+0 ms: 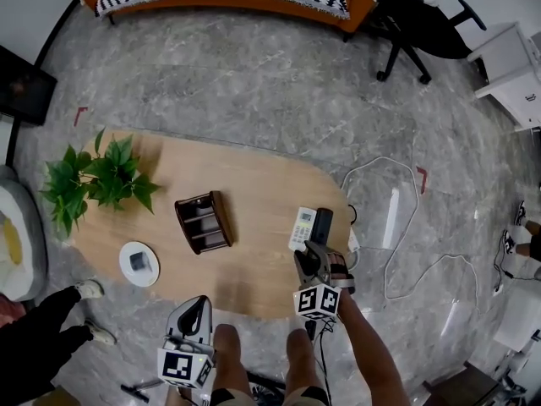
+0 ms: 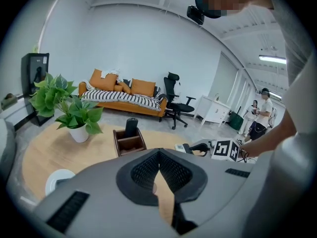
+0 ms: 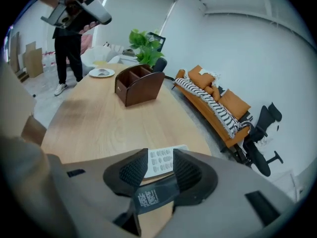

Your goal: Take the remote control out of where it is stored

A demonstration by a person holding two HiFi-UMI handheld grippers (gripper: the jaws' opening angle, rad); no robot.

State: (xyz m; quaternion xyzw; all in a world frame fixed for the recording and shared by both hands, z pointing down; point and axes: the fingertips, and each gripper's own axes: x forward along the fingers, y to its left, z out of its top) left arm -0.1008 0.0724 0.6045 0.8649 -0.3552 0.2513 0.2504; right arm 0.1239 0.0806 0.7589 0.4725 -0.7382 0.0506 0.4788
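Observation:
A white remote [image 1: 302, 227] lies flat on the wooden table [image 1: 254, 184] near its right end. Right beside it is a black remote [image 1: 322, 224], and my right gripper [image 1: 314, 254] is shut on its near end. In the right gripper view the black remote [image 3: 148, 197] sits between the jaws with its label side showing, and the white remote [image 3: 161, 158] lies just beyond. The brown wooden holder [image 1: 203, 221] stands mid-table, well left of both. My left gripper [image 1: 196, 306] hangs off the table's near edge, shut and empty.
A potted plant [image 1: 97, 180] and a white round coaster [image 1: 139, 263] occupy the table's left end. A dark upright item [image 2: 131, 127] stands in the holder [image 2: 130, 143]. A person's legs [image 1: 51, 320] are at the left, and cables [image 1: 397, 218] lie on the floor at the right.

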